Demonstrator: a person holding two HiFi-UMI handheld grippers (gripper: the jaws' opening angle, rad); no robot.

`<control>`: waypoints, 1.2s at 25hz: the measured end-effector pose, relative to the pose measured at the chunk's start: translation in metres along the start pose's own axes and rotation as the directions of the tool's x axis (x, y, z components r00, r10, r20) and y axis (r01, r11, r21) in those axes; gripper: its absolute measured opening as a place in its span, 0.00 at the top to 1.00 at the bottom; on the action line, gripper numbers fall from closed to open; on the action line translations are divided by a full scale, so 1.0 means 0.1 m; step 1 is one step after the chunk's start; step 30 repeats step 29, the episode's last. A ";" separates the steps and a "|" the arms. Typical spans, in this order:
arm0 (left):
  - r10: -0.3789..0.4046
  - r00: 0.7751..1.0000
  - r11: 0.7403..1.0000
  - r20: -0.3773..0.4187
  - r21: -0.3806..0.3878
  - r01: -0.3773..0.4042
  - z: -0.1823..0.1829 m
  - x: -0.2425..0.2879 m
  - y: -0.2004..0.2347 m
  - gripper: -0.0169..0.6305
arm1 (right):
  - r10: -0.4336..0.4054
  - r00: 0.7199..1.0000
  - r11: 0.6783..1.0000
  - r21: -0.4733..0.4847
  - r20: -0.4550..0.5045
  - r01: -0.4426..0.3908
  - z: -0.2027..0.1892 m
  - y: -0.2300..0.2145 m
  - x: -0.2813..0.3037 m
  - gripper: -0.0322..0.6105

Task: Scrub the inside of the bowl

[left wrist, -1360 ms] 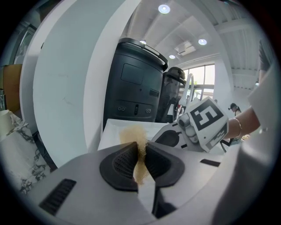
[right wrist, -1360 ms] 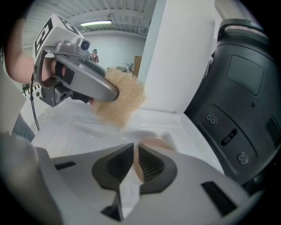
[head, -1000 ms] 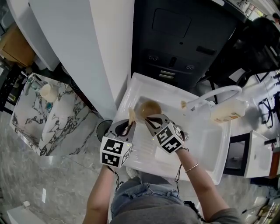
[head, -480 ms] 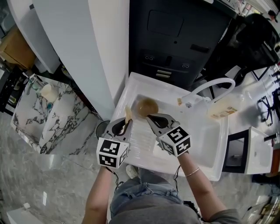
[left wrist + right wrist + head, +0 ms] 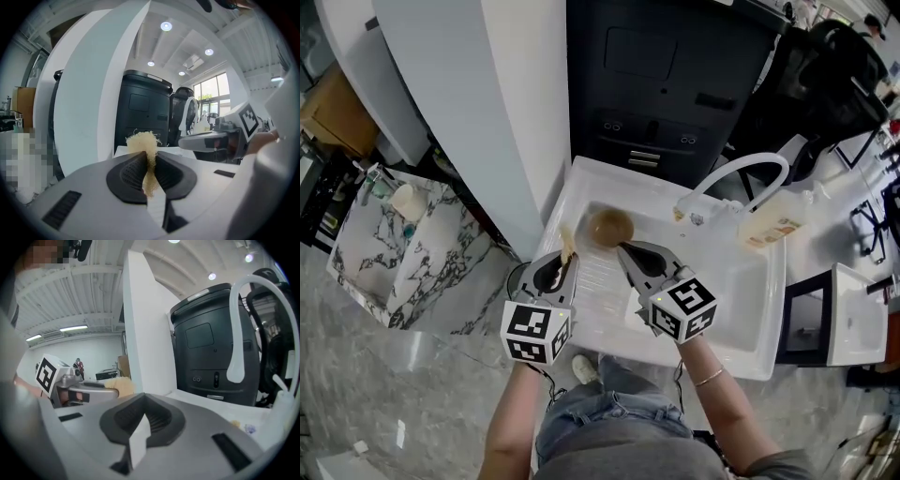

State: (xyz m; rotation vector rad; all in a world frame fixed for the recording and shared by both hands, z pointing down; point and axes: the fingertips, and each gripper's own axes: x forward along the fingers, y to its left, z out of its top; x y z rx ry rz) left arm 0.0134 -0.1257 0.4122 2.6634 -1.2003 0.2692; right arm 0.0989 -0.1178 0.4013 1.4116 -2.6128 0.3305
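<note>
Round brown bowl (image 5: 609, 227) sits in the far left of the white sink (image 5: 741, 309), mouth apparently upward. Left gripper (image 5: 149, 157) is clamped on a pale yellow fibrous scrubber (image 5: 142, 140), whose long axis runs along the jaws and pokes past the tips. Right gripper (image 5: 140, 404) has its jaws together, empty, just beside the bowl.

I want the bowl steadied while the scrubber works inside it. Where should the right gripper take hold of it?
Probably its near rim, approached from the person's side by the right gripper. The bowl seems to sit mouth-up in the sink; its round body looks too wide for the jaws, but the thin wall fits between them.
</note>
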 end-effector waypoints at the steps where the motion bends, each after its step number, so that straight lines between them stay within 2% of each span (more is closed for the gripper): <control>1: 0.004 1.000 1.000 0.007 -0.002 -0.004 0.01 -0.02 0.00 0.91 | -0.002 1.000 1.000 0.002 0.010 0.002 0.02 0.01 -0.03 0.93; 18: 0.015 0.997 1.000 0.077 0.004 -0.016 0.15 -0.32 -0.14 0.91 | -0.037 0.994 0.999 -0.032 0.105 0.041 0.18 0.31 -0.34 0.94; 30: 0.002 0.995 1.000 0.097 0.012 -0.003 0.17 -0.45 -0.24 0.91 | -0.067 0.990 0.997 -0.034 0.127 0.072 0.17 0.39 -0.49 0.94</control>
